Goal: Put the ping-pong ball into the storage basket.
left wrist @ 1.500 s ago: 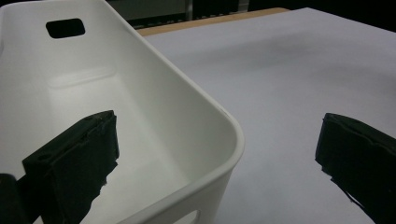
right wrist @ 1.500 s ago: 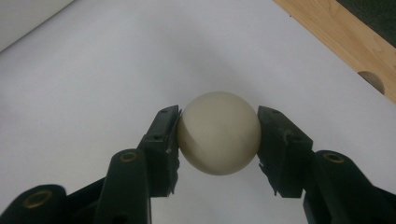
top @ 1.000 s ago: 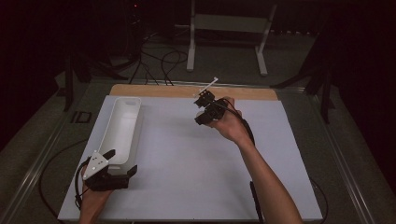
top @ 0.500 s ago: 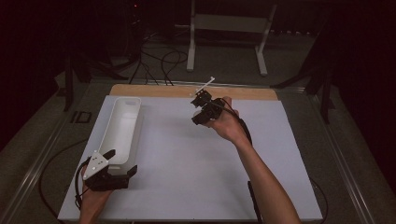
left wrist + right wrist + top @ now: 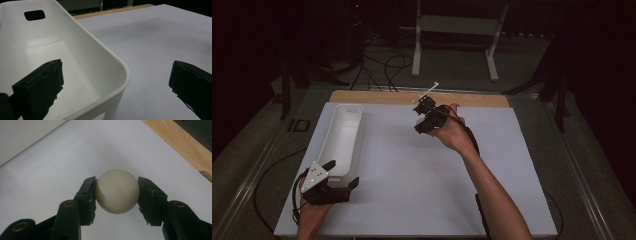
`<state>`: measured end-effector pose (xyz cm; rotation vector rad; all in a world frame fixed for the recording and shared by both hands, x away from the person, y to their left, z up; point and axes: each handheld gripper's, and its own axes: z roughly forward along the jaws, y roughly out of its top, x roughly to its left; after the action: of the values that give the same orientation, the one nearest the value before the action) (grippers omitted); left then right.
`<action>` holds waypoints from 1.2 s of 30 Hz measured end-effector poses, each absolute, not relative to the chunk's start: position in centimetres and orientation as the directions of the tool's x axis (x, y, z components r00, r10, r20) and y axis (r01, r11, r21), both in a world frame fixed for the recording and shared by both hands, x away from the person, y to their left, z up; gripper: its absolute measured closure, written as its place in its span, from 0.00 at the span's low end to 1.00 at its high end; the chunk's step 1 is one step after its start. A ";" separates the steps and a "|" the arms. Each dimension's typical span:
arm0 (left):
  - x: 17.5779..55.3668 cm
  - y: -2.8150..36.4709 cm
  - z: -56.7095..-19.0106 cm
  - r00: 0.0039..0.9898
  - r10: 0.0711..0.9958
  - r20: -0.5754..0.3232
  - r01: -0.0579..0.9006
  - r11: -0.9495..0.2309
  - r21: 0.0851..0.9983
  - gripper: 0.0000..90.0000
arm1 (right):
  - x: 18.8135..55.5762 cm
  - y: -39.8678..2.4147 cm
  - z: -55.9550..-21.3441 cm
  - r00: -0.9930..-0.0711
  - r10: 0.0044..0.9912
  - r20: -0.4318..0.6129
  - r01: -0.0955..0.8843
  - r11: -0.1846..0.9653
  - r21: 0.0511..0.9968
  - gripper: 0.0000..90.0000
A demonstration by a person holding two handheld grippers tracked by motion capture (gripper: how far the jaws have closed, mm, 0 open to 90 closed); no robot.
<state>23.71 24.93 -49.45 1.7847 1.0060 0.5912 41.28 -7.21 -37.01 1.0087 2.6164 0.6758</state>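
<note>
Above the far middle of the worktop [image 5: 422, 175], the right gripper [image 5: 424, 112] clamps a cream ball [image 5: 117, 191] — carry it level to the white bin [image 5: 343, 137], releasing low inside. Left gripper [image 5: 332, 177] straddles the bin's near wall, jaws apart — steadying it.

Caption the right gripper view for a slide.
Right gripper clamps a cream ball between its black jaws above the white table.
</note>
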 end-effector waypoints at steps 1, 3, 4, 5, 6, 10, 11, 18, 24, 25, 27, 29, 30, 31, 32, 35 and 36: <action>23.7 24.9 -49.5 0.541 0.840 -0.044 0.371 -0.191 0.909 0.00 | 41.3 -7.2 -37.0 -0.727 0.683 -0.070 0.563 0.652 0.508 0.56; 23.7 24.9 -49.5 0.541 0.840 -0.044 0.371 -0.192 0.909 0.00 | 41.3 -7.1 -37.0 -0.727 0.683 -0.067 0.565 0.650 0.508 0.56; 23.7 24.9 -49.5 0.541 0.840 -0.042 0.370 -0.193 0.909 0.00 | 41.2 -7.0 -37.0 -0.727 0.684 -0.066 0.565 0.650 0.509 0.56; 23.7 24.9 -49.5 0.541 0.840 -0.044 0.371 -0.192 0.909 0.00 | 41.2 -7.0 -37.0 -0.728 0.683 -0.067 0.564 0.651 0.509 0.56; 23.7 24.9 -49.5 0.541 0.840 -0.043 0.370 -0.192 0.909 0.00 | 41.3 -7.0 -37.0 -0.730 0.680 -0.070 0.560 0.654 0.508 0.56; 23.7 24.9 -49.5 0.542 0.840 -0.042 0.371 -0.193 0.908 0.00 | 41.2 -6.8 -36.9 -0.732 0.678 -0.069 0.558 0.655 0.510 0.56; 23.7 24.9 -49.5 0.541 0.840 -0.043 0.371 -0.192 0.909 0.00 | 41.2 -6.7 -36.9 -0.732 0.678 -0.070 0.558 0.655 0.510 0.56; 23.7 24.9 -49.5 0.542 0.839 -0.042 0.370 -0.193 0.909 0.00 | 41.2 -6.4 -36.7 -0.735 0.674 -0.070 0.554 0.657 0.511 0.56; 23.7 24.9 -49.4 0.542 0.839 -0.041 0.370 -0.195 0.908 0.00 | 41.1 -6.0 -36.6 -0.739 0.670 -0.070 0.549 0.659 0.514 0.56; 23.7 24.9 -49.4 0.542 0.839 -0.041 0.370 -0.195 0.908 0.00 | 41.1 -6.0 -36.6 -0.742 0.667 -0.072 0.545 0.662 0.515 0.56; 23.7 24.9 -49.4 0.543 0.839 -0.041 0.370 -0.195 0.908 0.00 | 41.1 -5.9 -36.6 -0.743 0.666 -0.072 0.544 0.662 0.516 0.56; 23.7 24.9 -49.4 0.543 0.839 -0.041 0.370 -0.195 0.908 0.00 | 41.1 -5.7 -36.5 -0.743 0.666 -0.072 0.544 0.662 0.516 0.56; 23.7 24.9 -49.4 0.543 0.839 -0.041 0.370 -0.195 0.908 0.00 | 41.0 -5.6 -36.5 -0.740 0.669 -0.069 0.547 0.659 0.516 0.56; 23.7 24.9 -49.4 0.543 0.839 -0.041 0.370 -0.195 0.908 0.00 | 41.1 -5.6 -36.5 -0.744 0.665 -0.070 0.543 0.662 0.517 0.56; 23.7 24.9 -49.4 0.543 0.839 -0.041 0.370 -0.195 0.908 0.00 | 41.0 -5.5 -36.5 -0.746 0.663 -0.072 0.540 0.664 0.517 0.56; 23.7 24.9 -49.4 0.543 0.839 -0.042 0.370 -0.194 0.908 0.00 | 41.0 -5.3 -36.4 -0.748 0.659 -0.073 0.536 0.666 0.518 0.56; 23.7 24.9 -49.4 0.543 0.839 -0.042 0.370 -0.194 0.908 0.00 | 41.0 -5.2 -36.3 -0.746 0.662 -0.071 0.540 0.663 0.518 0.56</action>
<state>23.68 24.94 -49.44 1.7877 1.0037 0.5910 40.99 -5.24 -36.34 0.9686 2.6271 0.6980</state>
